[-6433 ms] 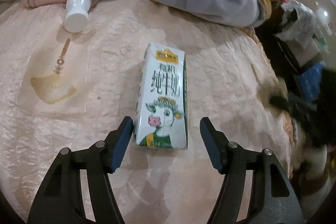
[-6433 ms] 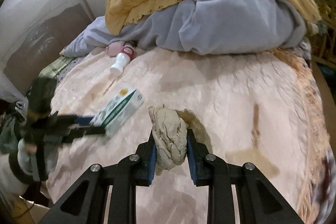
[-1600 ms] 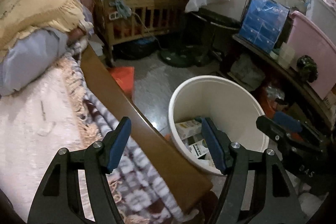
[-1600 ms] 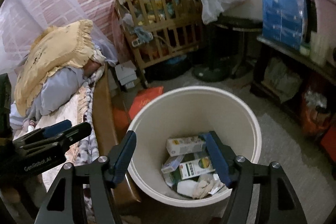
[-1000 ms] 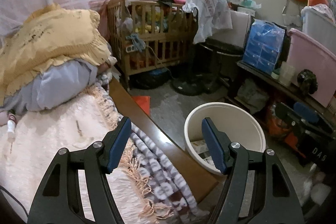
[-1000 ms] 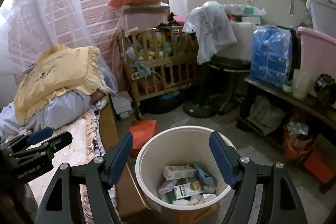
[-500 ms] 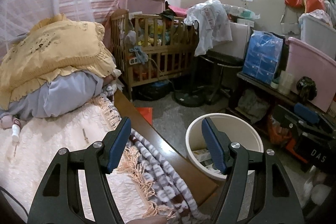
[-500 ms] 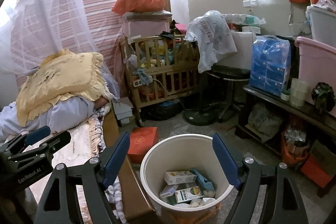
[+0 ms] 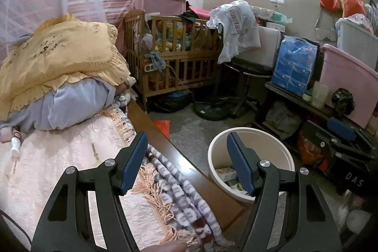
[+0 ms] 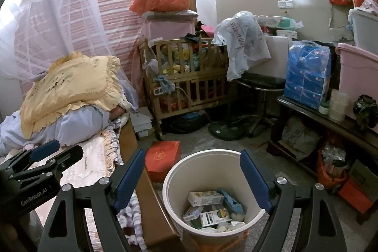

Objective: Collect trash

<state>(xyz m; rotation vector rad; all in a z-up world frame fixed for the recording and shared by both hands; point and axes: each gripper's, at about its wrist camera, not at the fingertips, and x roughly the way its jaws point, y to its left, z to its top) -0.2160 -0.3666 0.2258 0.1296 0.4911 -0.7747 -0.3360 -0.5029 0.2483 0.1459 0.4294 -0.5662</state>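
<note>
A cream round bin [image 10: 176, 183] stands on the floor beside the bed; cartons [image 10: 205, 198] and other trash lie in it. It also shows in the left wrist view [image 9: 216, 158]. My right gripper [image 10: 190, 183] is open and empty, raised above the bin. My left gripper [image 9: 186, 162] is open and empty over the bed's wooden edge [image 9: 189, 171]. A small white bottle [image 9: 15, 147] with a red label lies on the pink bedspread [image 9: 59, 157], far left, by the pillows.
A yellow pillow [image 9: 59, 58] and grey bedding are piled on the bed. A wooden crib [image 10: 186, 77], a stool, a red box [image 10: 163, 161] on the floor and cluttered shelves [image 10: 330, 129] ring the bin.
Both grippers have risen and drawn back from the bin, so more of the room shows. The left view has swung toward the bed, bringing the bottle into sight.
</note>
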